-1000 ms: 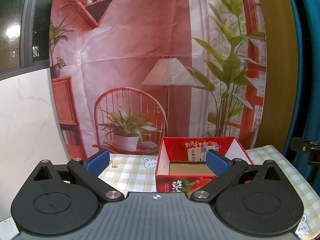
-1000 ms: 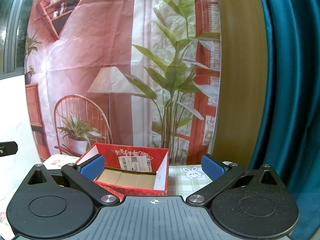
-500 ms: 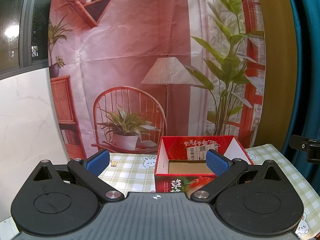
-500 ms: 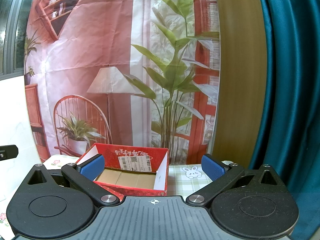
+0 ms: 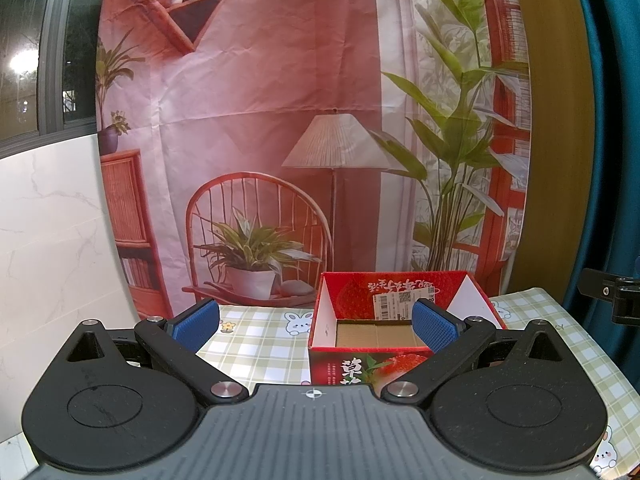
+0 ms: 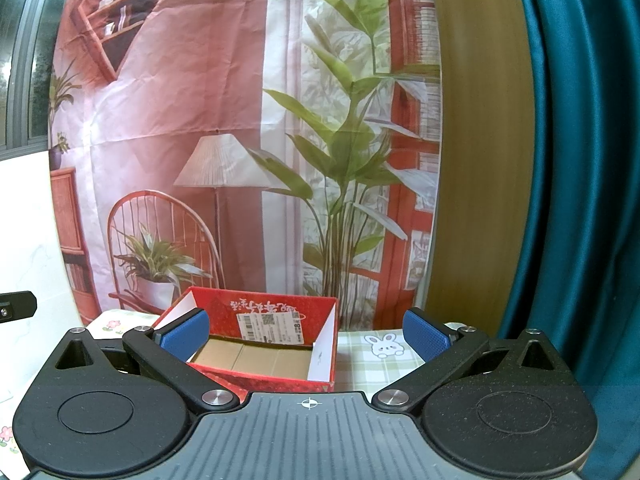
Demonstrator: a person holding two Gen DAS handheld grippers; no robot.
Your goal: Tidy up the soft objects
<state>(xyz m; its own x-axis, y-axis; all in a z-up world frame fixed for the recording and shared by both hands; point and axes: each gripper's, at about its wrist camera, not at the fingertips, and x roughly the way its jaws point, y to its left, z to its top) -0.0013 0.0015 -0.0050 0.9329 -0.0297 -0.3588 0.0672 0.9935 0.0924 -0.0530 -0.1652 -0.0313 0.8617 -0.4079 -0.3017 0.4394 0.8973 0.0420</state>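
I hold my left gripper (image 5: 316, 322) and right gripper (image 6: 306, 330) level above the tablecloth (image 5: 256, 344), both spread wide and empty, aimed at the open red box (image 5: 360, 292).

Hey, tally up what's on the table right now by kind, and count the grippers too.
Red strawberry carton: 1, open, nothing inside
Checked bunny tablecloth: 1
Hand-held grippers: 2, left hand-held gripper and right hand-held gripper, both open
Soft objects: 0 in view
Total: 4

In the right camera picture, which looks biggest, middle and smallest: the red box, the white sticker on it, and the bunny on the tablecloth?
1. red box
2. white sticker
3. bunny, clearly smallest, though not far off the sticker.
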